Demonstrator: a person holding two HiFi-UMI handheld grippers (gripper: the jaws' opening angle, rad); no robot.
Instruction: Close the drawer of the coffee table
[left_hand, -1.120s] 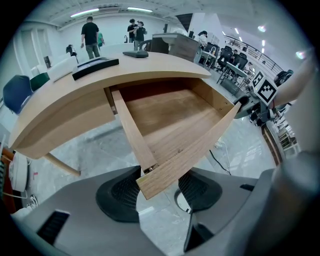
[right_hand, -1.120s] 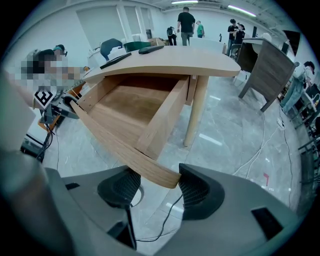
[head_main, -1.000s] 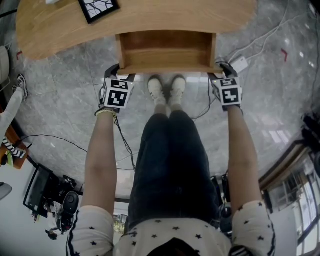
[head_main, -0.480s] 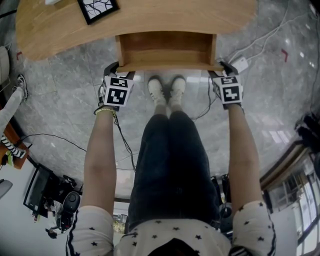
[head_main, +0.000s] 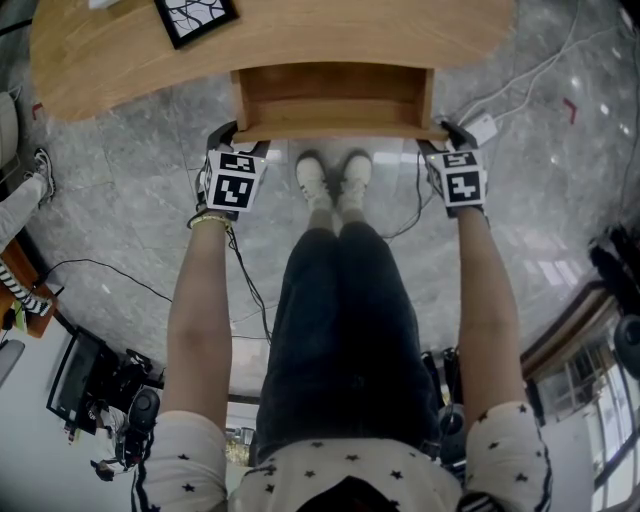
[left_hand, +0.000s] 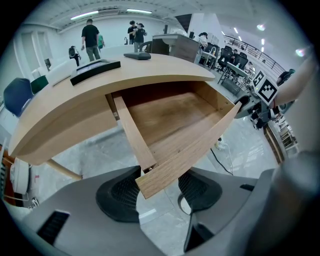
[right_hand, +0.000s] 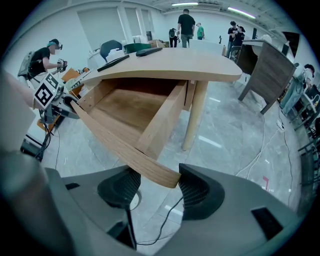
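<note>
The wooden coffee table has its drawer pulled out toward me, and the drawer is empty. My left gripper stands at the left end of the drawer front, and my right gripper at the right end. In the left gripper view the end of the drawer front sits between the pads of the left gripper. In the right gripper view the other end of the drawer front is clasped by the right gripper. Both grippers point steeply down.
A black-framed patterned board lies on the table top. My shoes stand just under the drawer front. Cables and a power strip lie on the marble floor. A table leg stands right of the drawer. People stand far behind.
Both grippers and the drawer front have edged slightly toward the table. The grips look the same.
</note>
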